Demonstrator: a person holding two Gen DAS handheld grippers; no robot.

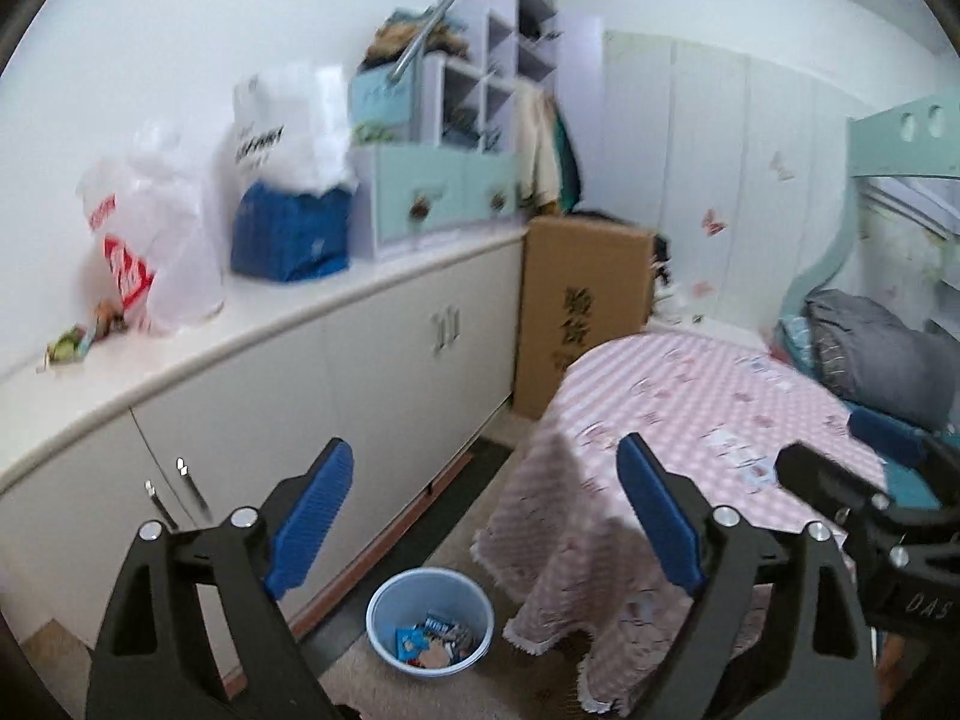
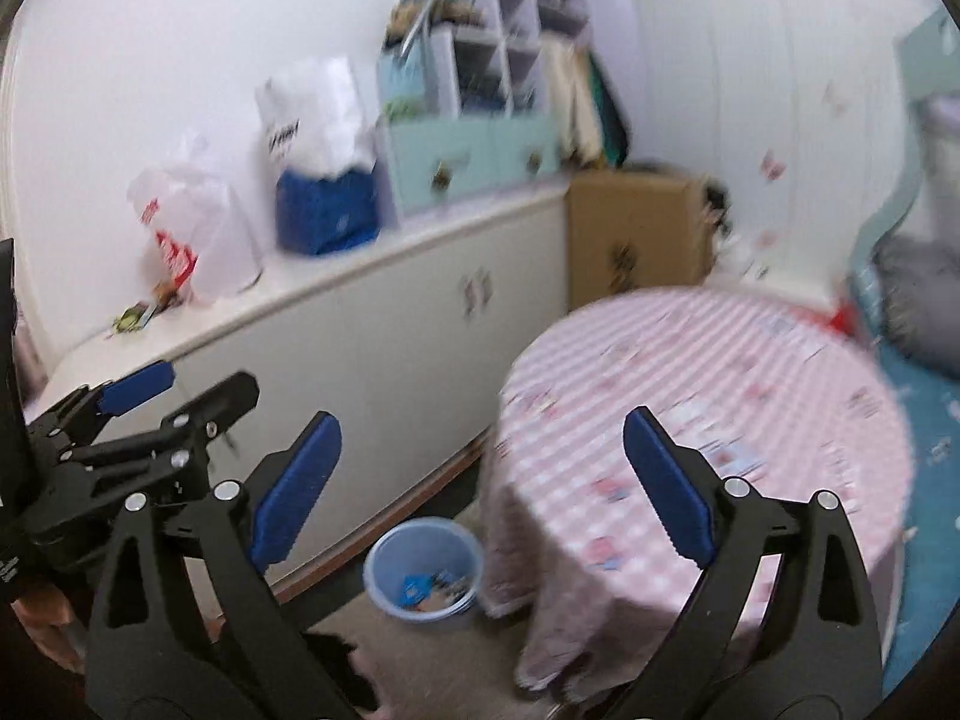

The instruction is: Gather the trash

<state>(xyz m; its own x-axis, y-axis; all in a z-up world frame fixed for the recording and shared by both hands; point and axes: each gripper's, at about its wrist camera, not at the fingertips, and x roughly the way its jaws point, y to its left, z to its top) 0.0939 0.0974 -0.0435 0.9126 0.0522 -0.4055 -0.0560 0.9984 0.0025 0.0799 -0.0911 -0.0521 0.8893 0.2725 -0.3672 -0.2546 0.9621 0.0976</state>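
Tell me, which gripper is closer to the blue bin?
Left, but only slightly. The left gripper hangs open above the bin, on the cabinet side. The right gripper, also open, is beside it, over the table edge.

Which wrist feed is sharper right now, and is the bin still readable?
Left wrist: sharper; blue plastic bin with wrappers reads clearly, shelf items slightly smeared. Right wrist: heavy motion blur across pink checked tablecloth and cardboard box; bin soft. Both: fisheye bending, even daylight, no glare.
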